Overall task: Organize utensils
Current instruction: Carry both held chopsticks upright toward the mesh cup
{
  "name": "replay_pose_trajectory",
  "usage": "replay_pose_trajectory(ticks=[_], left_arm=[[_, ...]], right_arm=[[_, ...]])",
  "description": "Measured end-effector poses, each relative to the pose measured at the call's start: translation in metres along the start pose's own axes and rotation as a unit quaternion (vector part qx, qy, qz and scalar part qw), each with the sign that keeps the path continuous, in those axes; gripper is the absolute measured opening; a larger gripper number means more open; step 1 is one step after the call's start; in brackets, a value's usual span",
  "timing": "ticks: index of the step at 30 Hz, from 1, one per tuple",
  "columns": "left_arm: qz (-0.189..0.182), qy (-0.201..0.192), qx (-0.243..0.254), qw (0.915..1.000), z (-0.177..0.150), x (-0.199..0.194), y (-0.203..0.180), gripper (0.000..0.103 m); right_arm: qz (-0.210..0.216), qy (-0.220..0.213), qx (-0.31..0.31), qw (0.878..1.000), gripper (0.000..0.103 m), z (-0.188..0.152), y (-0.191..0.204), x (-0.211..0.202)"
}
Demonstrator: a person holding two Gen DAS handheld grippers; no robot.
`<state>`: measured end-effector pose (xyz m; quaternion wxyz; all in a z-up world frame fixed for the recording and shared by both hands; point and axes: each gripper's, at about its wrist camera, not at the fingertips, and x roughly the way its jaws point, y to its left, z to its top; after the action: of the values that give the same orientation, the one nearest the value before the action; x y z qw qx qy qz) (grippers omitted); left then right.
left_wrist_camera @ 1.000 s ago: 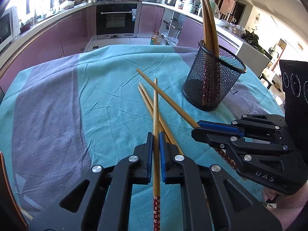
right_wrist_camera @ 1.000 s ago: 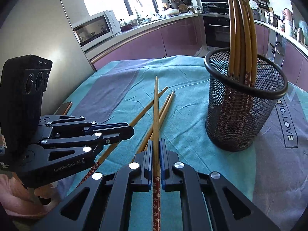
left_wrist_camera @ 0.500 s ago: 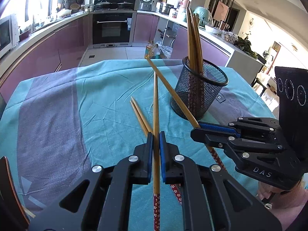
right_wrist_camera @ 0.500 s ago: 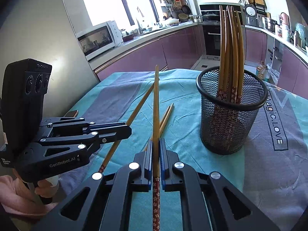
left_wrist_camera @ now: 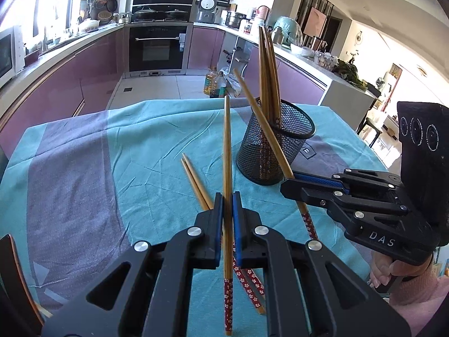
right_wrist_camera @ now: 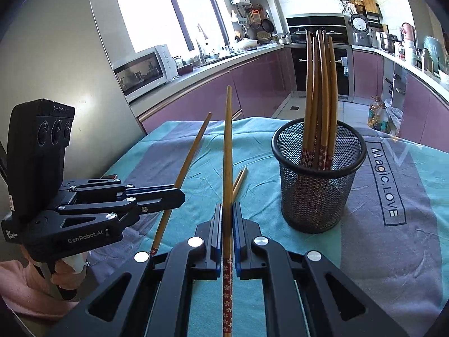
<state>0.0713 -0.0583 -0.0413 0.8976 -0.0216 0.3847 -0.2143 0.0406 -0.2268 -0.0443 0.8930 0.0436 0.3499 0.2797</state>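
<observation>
My left gripper (left_wrist_camera: 227, 196) is shut on a wooden chopstick (left_wrist_camera: 227, 146) with a red flowered end, held tilted up off the cloth. To its right, my right gripper (left_wrist_camera: 286, 188) is shut on a second chopstick (left_wrist_camera: 261, 123), which slants across the front of the black mesh cup (left_wrist_camera: 297, 146). In the right wrist view the right gripper (right_wrist_camera: 228, 207) clamps its chopstick (right_wrist_camera: 228, 140), with the left gripper (right_wrist_camera: 179, 196) and its chopstick (right_wrist_camera: 193, 146) to the left. The mesh cup (right_wrist_camera: 320, 196) holds several upright chopsticks (right_wrist_camera: 320, 84). Two more chopsticks (left_wrist_camera: 193, 182) lie on the cloth between the grippers.
A teal and grey tablecloth (left_wrist_camera: 112, 168) covers the table, printed with lettering (right_wrist_camera: 388, 179) to the right of the cup. A chair edge (left_wrist_camera: 11, 266) shows at the near left. Purple kitchen cabinets, an oven and a microwave (right_wrist_camera: 140, 73) stand beyond the table.
Both grippers have risen with their chopsticks, whose far ends have lifted off the cloth. The two loose chopsticks stay lying where they were.
</observation>
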Motion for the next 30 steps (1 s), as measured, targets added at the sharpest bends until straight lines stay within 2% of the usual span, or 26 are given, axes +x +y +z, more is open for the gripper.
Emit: replay_pose_trajectory(ticks=[30], left_arm=[[-0.041,-0.027,0.016,0.9987,0.02,-0.029,-0.021,0.007]], right_arm=[[-0.006,-0.045,0.018,0.999,0.006,0.007,-0.016,-0.026]])
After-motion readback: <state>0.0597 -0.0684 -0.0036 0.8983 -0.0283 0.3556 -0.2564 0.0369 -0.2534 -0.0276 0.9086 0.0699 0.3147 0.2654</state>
